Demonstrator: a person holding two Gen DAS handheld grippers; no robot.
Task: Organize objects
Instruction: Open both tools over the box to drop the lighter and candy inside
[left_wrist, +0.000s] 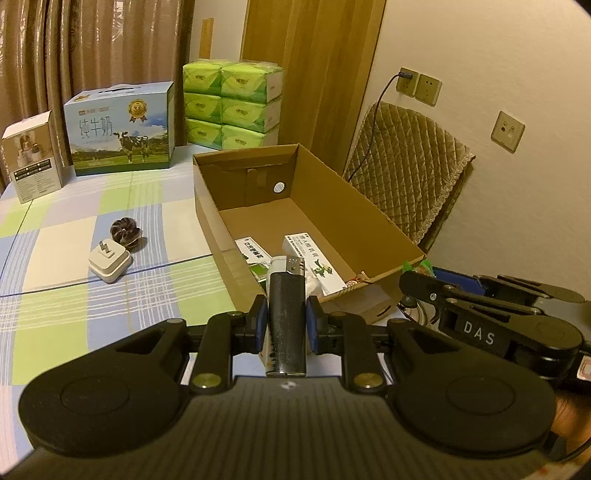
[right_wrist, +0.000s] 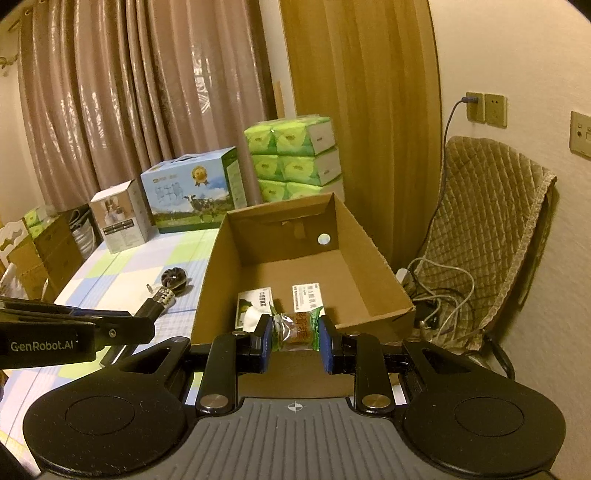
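My left gripper (left_wrist: 286, 317) is shut on a dark lighter (left_wrist: 286, 314) with a metal cap, held upright just in front of the near wall of an open cardboard box (left_wrist: 369, 206). My right gripper (right_wrist: 294, 332) is shut on a green-wrapped snack packet (right_wrist: 295, 330), held at the near edge of the same box (right_wrist: 373, 254). Two flat white packets (left_wrist: 314, 258) lie on the box floor near the front, also in the right wrist view (right_wrist: 306, 295). A white charger plug (left_wrist: 109, 261) and a dark round object (left_wrist: 125, 230) lie on the checked tablecloth left of the box.
A milk carton box (left_wrist: 122, 133), a small white box (left_wrist: 33, 158) and stacked green tissue packs (left_wrist: 232, 103) stand at the table's back. A padded chair (right_wrist: 487, 229) with cables (right_wrist: 439, 295) stands right of the box. The right gripper's body shows in the left wrist view (left_wrist: 491, 317).
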